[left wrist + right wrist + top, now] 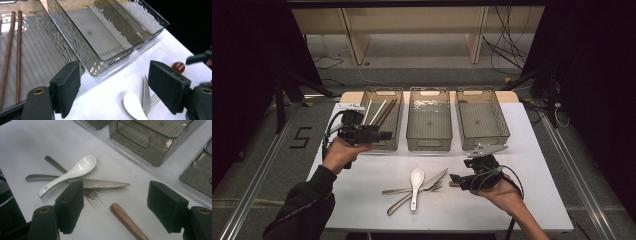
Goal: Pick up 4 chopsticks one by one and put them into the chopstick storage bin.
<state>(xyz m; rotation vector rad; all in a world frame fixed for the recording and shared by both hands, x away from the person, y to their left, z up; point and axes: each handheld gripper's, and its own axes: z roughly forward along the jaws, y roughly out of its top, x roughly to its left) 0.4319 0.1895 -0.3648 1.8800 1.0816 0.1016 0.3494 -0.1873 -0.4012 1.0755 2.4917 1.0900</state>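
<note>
Wooden handle [127, 221] between open right jaws, white spoon [70, 173] beyond

A white table [362, 200] carries three smoky plastic bins [429, 120] in a row, and nearer the front a white spoon [415, 181], knife [424, 186], fork [412, 190] and wooden-handled utensil [127, 222].

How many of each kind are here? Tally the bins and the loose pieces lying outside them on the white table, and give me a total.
Clear grey bins: 3
White spoon: 1
Knife: 1
Fork: 1
Brown wooden handle, the rest of it hidden: 1
Total: 7
</note>
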